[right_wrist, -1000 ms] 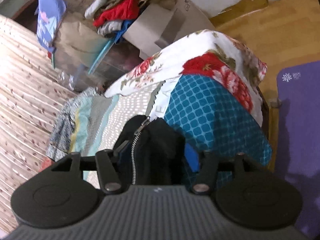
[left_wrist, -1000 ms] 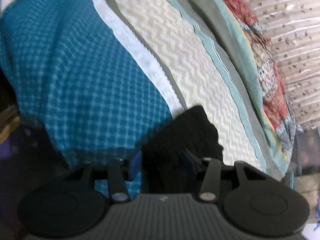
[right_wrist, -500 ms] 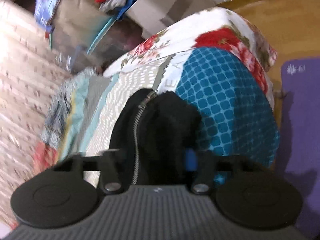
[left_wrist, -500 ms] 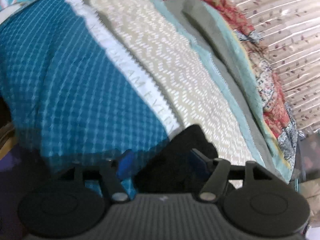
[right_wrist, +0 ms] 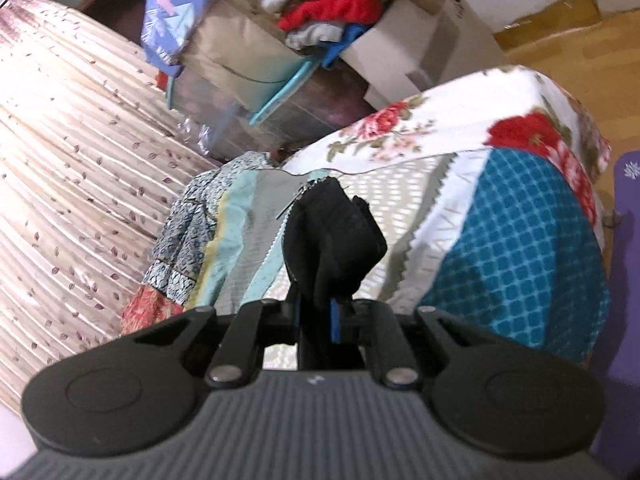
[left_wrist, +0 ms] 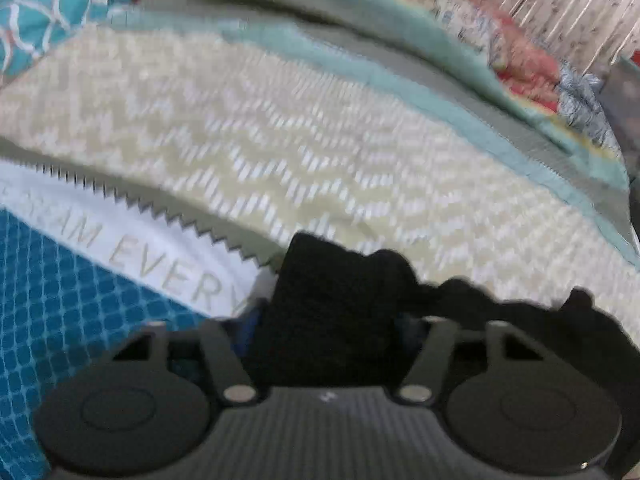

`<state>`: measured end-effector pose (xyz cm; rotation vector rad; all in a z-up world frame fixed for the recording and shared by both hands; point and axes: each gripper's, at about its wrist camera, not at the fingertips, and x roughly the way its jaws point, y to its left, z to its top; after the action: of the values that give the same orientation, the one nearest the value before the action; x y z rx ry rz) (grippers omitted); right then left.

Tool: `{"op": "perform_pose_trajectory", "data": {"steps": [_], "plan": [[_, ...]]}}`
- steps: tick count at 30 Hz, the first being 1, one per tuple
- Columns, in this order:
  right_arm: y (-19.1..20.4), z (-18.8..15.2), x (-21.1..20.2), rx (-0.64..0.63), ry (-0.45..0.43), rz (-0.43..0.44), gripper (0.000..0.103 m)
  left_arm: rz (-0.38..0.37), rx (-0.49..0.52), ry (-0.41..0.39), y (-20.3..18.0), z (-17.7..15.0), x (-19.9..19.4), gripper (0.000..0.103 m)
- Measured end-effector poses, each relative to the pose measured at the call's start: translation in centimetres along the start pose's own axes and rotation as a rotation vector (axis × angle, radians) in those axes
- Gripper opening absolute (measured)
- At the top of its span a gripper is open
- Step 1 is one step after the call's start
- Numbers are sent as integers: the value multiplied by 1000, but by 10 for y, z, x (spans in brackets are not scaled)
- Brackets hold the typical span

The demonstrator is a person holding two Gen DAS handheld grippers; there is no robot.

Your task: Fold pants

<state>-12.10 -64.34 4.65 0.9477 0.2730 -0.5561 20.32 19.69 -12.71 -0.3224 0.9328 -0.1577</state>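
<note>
Between the blue pads of the right gripper (right_wrist: 316, 316), closed tight, hangs a bunch of the black fabric pants (right_wrist: 332, 236), a silver zipper (right_wrist: 294, 204) running up their 11 o'clock edge. The left gripper (left_wrist: 326, 324) clamps another thick fold of the same pants (left_wrist: 332, 312), which trail toward 3 o'clock over the patchwork quilted bedspread (left_wrist: 280, 140). Its white band reads "EVERY" (left_wrist: 176, 268). At 12 o'clock a cardboard box (right_wrist: 404, 48) holds heaped clothes; at 3 o'clock lies a purple mat (right_wrist: 624, 264).
</note>
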Motion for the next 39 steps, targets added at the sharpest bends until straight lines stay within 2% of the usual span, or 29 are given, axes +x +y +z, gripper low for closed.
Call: {"op": "perform_pose_trajectory", "data": {"steps": [3,4,6,9,10,11,12,13,14,15,16,17,18,20,21,24,26,27,30,33,34,35,37,39], "plan": [[15,1,-6,-14,-33,46,14,-32,-106,-116,17,-1,-29,34],[19,2,-9,-7,-59,73,8,-30,-133,-155,21,-3,-39,34],[23,7,-14,24,-106,135,7,-12,-132,-273,20,-9,-62,34],[23,6,-1,7,-95,128,7,48,-167,-398,24,-10,-78,34],[22,3,9,-8,-72,105,7,78,-190,-393,33,-3,-74,34],[20,-1,19,-30,-45,78,7,123,-227,-328,44,5,-62,38],[16,-8,33,-65,-10,40,7,136,-266,-239,54,9,-48,41],[9,-15,46,-88,23,-13,8,127,-316,-134,65,12,-32,43],[1,-20,53,-86,48,-57,11,119,-338,-94,70,11,-26,48],[-10,-25,58,-52,69,-85,12,114,-333,-102,71,9,-28,52],[-20,-28,60,-3,79,-75,13,116,-314,-115,69,9,-34,59],[-31,-31,57,51,77,-55,18,135,-298,-126,65,10,-41,79],[-38,-32,54,74,75,-51,21,151,-296,-132,64,10,-48,88],[-49,-31,46,99,62,-59,39,128,-310,-135,67,7,-63,88],[-55,-30,41,116,44,-58,43,97,-326,-133,71,6,-72,88],[-64,-27,33,161,37,3,47,65,-379,-172,84,1,-100,88],[-64,-27,35,157,56,9,58,62,-412,-203,90,-3,-117,88],[-63,-28,38,155,72,5,60,49,-424,-207,92,-5,-122,87],[-61,-32,55,162,122,30,60,-17,-422,-191,85,-8,-126,85],[-50,-36,75,118,115,-2,57,-85,-357,-151,59,-12,-119,85],[-47,-37,80,118,111,-11,43,-101,-328,-135,47,-13,-114,84],[-43,-36,84,117,115,-14,24,-112,-310,-124,39,-14,-110,83],[-30,-34,84,127,117,15,20,-136,-286,-92,23,-19,-99,81],[-8,-33,70,66,91,72,20,-157,-275,-66,11,-22,-90,81]]}}
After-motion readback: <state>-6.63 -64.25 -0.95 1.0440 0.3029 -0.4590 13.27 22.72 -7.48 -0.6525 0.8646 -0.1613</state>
